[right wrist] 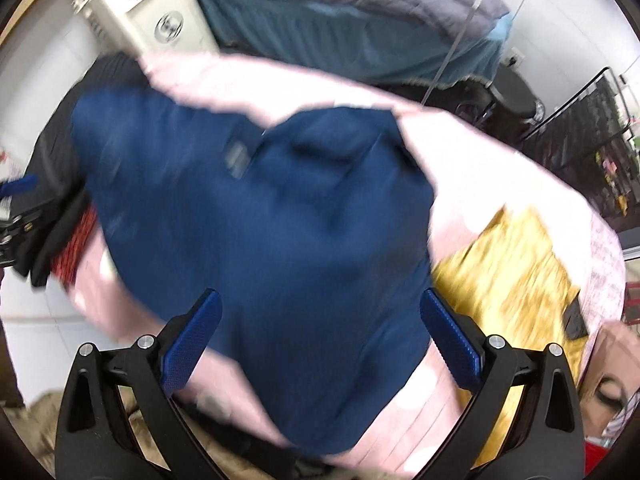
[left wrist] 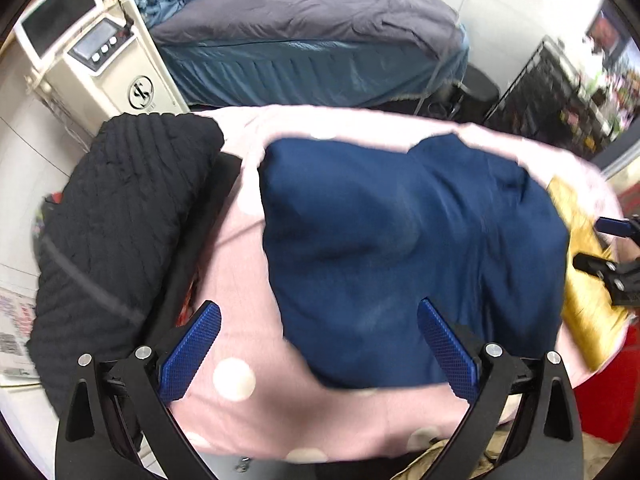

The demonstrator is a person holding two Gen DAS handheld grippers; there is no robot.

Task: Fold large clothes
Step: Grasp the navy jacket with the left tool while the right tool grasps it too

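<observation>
A navy blue garment [left wrist: 408, 248] lies folded into a rough block on a pink cloth with white dots [left wrist: 240, 376]. It also shows in the right wrist view [right wrist: 256, 224], blurred. My left gripper [left wrist: 320, 348] is open and empty, above the garment's near left edge. My right gripper [right wrist: 320, 340] is open and empty, above the garment's near part. The right gripper shows at the right edge of the left wrist view [left wrist: 608, 248].
A black knitted garment [left wrist: 116, 232] lies piled at the left. A yellow garment [right wrist: 516, 264] lies at the right on the pink cloth. Behind stand a cream machine [left wrist: 108, 68] and a bed with a grey cover [left wrist: 304, 20].
</observation>
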